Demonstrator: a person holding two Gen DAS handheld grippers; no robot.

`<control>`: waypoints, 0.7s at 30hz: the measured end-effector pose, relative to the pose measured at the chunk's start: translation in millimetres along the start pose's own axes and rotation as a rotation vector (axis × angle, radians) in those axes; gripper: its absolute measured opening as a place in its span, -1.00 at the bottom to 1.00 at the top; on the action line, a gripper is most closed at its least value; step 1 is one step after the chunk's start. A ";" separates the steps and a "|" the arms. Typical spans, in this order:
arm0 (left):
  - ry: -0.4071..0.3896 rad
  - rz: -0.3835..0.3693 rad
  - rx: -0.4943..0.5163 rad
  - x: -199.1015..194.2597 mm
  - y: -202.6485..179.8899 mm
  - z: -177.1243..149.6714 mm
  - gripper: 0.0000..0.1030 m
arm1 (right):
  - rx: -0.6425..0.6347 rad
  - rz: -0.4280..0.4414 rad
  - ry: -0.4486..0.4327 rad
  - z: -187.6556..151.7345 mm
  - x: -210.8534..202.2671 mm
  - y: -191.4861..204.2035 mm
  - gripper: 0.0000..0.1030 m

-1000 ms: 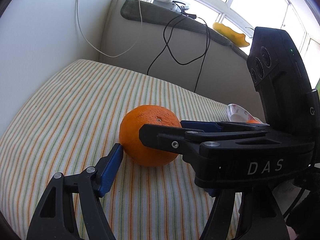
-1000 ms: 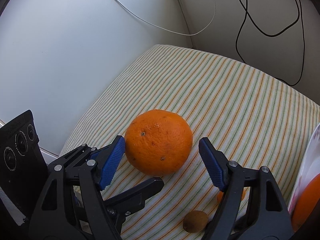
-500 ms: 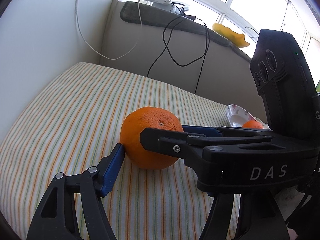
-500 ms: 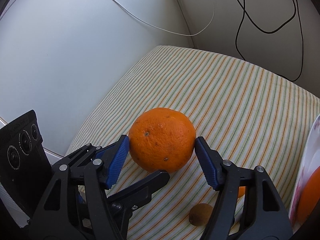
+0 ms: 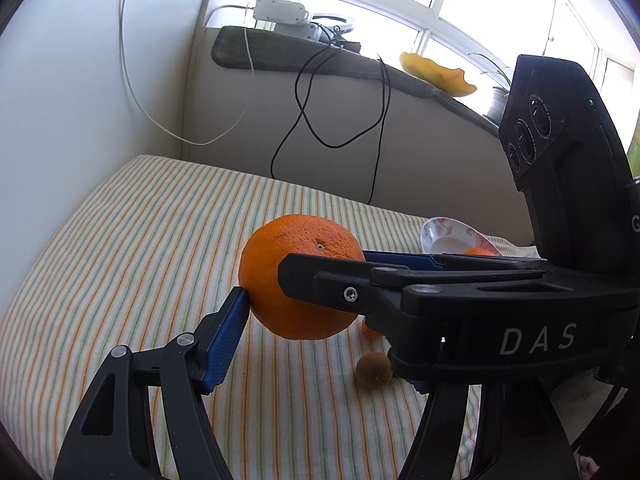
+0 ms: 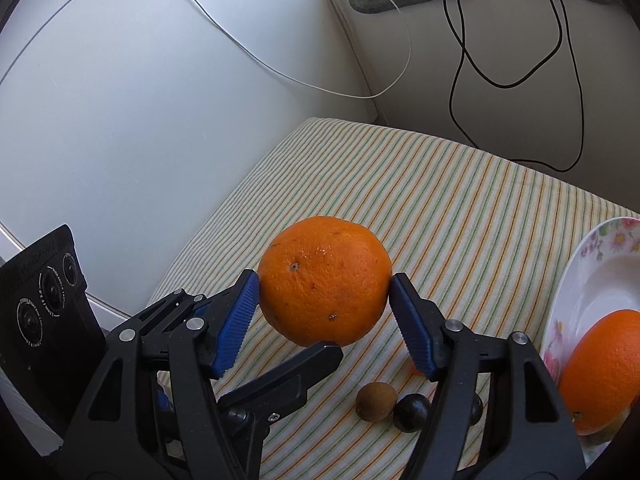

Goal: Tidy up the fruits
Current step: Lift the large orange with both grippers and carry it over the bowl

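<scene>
The right gripper (image 6: pixel 324 304) was closed on a large orange (image 6: pixel 324 280), one blue pad (image 6: pixel 236 320) pressed to its 9 o'clock side and the other to its 3 o'clock side. The fruit was clear of the striped cloth (image 6: pixel 460 200), held above it with cloth visible beneath.

In the left wrist view, the left gripper's near pad (image 5: pixel 224 340) touched the same orange (image 5: pixel 280 280) at its 8 o'clock edge. The right gripper's black frame crossed in front and hid the left gripper's (image 5: pixel 298 316) other finger, so how far that claw stood open could not be told.

A floral plate (image 6: pixel 588 264) sat at 3 o'clock in the right wrist view, with a second orange (image 6: pixel 604 368) resting on it. On the cloth at 5 o'clock of the held fruit lay a small brown kiwi-like fruit (image 6: pixel 376 400) touching a dark round fruit (image 6: pixel 412 412).

A black cable (image 6: pixel 576 80) and a white cable (image 6: pixel 280 72) hung against the wall (image 6: pixel 140 120) behind the cloth.
</scene>
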State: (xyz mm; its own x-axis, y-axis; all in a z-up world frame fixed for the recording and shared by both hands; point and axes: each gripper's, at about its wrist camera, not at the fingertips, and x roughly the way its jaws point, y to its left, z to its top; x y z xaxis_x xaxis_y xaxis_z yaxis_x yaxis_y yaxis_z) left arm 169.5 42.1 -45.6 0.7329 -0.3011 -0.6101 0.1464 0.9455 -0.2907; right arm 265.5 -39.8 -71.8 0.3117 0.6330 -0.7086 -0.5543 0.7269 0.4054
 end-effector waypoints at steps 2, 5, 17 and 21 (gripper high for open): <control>-0.002 -0.002 0.010 -1.0 -6.9 0.3 0.30 | 0.003 -0.002 -0.008 -1.4 -8.8 -2.9 0.36; -0.008 -0.003 0.028 -2.4 -17.2 2.4 0.30 | 0.011 -0.004 -0.021 -2.5 -21.2 -9.1 0.36; -0.029 -0.033 0.107 -0.3 -67.9 17.6 0.30 | 0.044 -0.017 -0.092 -7.5 -84.3 -41.8 0.35; -0.032 -0.044 0.136 3.8 -84.7 20.6 0.30 | 0.059 -0.026 -0.115 -9.8 -105.2 -53.0 0.35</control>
State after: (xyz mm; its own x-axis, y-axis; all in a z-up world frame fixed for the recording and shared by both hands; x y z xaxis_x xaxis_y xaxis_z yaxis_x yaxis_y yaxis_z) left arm 173.6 -36.6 -8.1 0.7444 -0.3405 -0.5744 0.2659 0.9402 -0.2128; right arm 254.5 -147.6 -24.4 0.4137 0.6375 -0.6499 -0.4997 0.7558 0.4233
